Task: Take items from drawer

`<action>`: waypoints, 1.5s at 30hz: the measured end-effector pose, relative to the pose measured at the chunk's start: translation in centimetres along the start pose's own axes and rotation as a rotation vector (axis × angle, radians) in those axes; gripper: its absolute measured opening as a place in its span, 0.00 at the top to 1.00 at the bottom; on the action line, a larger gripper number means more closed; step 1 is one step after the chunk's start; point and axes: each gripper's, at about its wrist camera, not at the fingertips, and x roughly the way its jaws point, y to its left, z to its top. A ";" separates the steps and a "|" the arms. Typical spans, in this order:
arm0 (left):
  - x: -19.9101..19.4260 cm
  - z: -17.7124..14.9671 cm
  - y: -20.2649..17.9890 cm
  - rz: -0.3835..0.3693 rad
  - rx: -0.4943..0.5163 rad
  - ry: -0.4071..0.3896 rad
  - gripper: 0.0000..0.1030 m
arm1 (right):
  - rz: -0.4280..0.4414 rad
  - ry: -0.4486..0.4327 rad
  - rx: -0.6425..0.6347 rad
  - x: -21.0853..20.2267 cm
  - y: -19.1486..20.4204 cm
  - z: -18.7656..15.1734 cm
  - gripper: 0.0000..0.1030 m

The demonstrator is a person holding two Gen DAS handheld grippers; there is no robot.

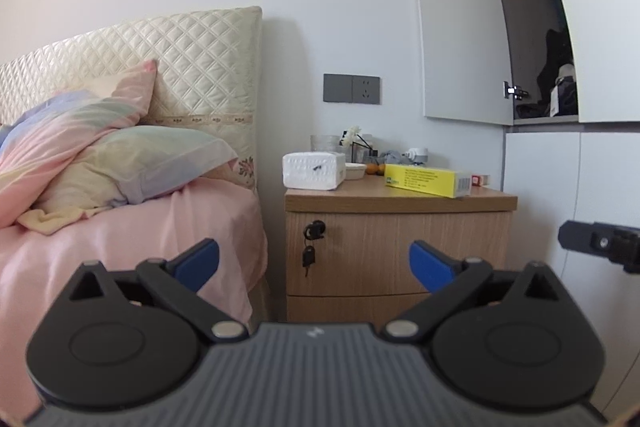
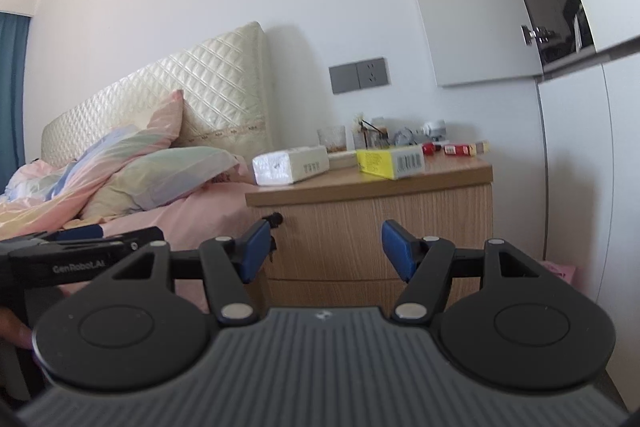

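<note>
Bed: stood at the far left, pink sheet hanging down its side, pastel pillows piled against the quilted headboard.
Left gripper: empty, blue pads spread wide, held back from the nightstand and aimed at the top drawer front.
Key: hung from the lock at the upper left corner of the top drawer, dangling loose.
Top drawer: shut; its contents were hidden, so the task's items could not be seen. No handle showed on the curved front.
Lower drawer: also shut, just beneath.
Nightstand: between the bed and the wardrobe, its top crowded with a white tissue pack, a yellow box, a glass and small bottles behind.
Right gripper: empty too, fingers parted, level with the drawer front and not touching it.
Wardrobe door: stood ajar above and to the right.
Stage, as judged: approach only; opening had not begun.
Risk, grip: with no handle, pads would likely slip off the smooth curved front.
Risk, lock: if the drawer was locked, pulling would drag the nightstand and topple the clutter.
Risk, key: a finger could snag it.
</note>
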 end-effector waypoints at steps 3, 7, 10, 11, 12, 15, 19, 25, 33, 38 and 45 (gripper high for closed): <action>0.2 -0.4 -0.3 -0.017 -0.008 0.010 0.01 | -0.009 -0.009 -0.008 0.1 -0.2 0.0 0.36; 0.2 -0.6 -0.4 -0.014 0.000 0.007 0.00 | -0.010 -0.017 -0.012 0.1 0.0 -0.1 0.36; 0.2 -0.6 -0.5 -0.007 -0.002 0.006 0.00 | -0.015 -0.024 -0.020 0.2 0.3 -0.2 0.35; 0.1 -0.6 -0.4 -0.010 -0.003 0.007 0.00 | -0.019 -0.028 -0.027 0.3 0.5 -0.2 0.31; 0.1 -0.6 -0.4 -0.013 -0.003 0.007 0.00 | -0.024 -0.030 -0.030 0.3 0.5 -0.2 0.31; 0.1 -0.6 -0.6 -0.011 0.006 0.005 0.00 | -0.040 -0.031 -0.035 0.4 0.7 -0.2 0.30; 0.0 -0.6 -0.7 -0.016 0.009 0.005 0.00 | -0.052 -0.023 -0.047 0.5 0.8 -0.3 0.14; -0.1 -0.7 -0.8 -0.022 0.008 0.010 0.00 | -0.037 0.011 -0.086 0.7 1.1 -0.6 0.08; 0.1 -0.7 -0.8 -0.008 0.003 0.014 0.00 | -0.053 0.010 -0.078 0.6 0.9 -0.6 0.08; 0.2 -0.7 -0.9 0.010 0.005 0.027 0.00 | -0.054 0.006 -0.071 0.5 0.7 -0.6 0.08; 0.3 -0.7 -0.8 0.007 0.005 0.032 0.00 | -0.059 0.012 -0.073 0.7 0.7 -0.6 0.08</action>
